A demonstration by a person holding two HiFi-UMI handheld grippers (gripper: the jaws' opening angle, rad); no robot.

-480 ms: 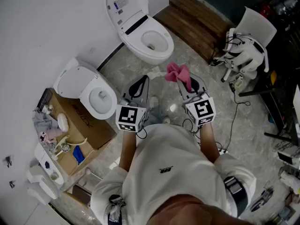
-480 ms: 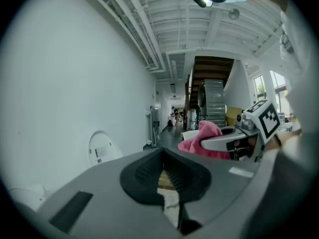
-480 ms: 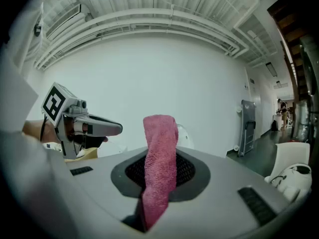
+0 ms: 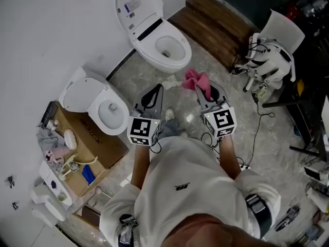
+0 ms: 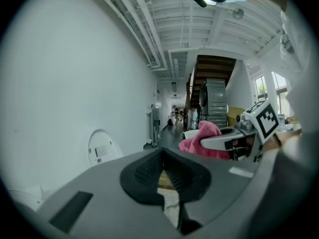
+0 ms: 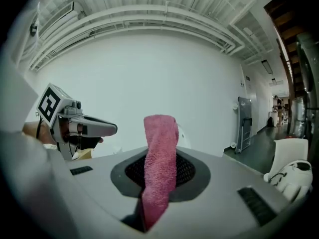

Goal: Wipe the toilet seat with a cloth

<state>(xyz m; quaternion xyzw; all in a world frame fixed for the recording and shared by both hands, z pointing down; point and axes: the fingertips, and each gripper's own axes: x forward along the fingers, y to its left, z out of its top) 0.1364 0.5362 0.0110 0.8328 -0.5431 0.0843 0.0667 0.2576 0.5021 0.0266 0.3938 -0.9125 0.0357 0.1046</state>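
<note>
A white toilet (image 4: pixel 160 44) with its lid raised stands against the wall at the top of the head view, its seat (image 4: pixel 181 60) bare. My right gripper (image 4: pixel 203 90) is shut on a pink cloth (image 4: pixel 196 79) and hangs in the air short of the bowl's front rim. The cloth (image 6: pixel 160 153) stands up between the jaws in the right gripper view. My left gripper (image 4: pixel 157 89) is beside it to the left, shut with nothing in it (image 5: pixel 163 156). Both are above the floor, clear of the seat.
A second white toilet (image 4: pixel 95 101) stands at the left. A cardboard box (image 4: pixel 100 140) of oddments lies beside it. Wooden steps (image 4: pixel 218 27) run behind the first toilet. At the right are a white chair (image 4: pixel 275 45) and cables (image 4: pixel 257 130) on the floor.
Hardly anything differs. The head view has shifted a little; both grippers hold the same pose and the cloth stays gripped.
</note>
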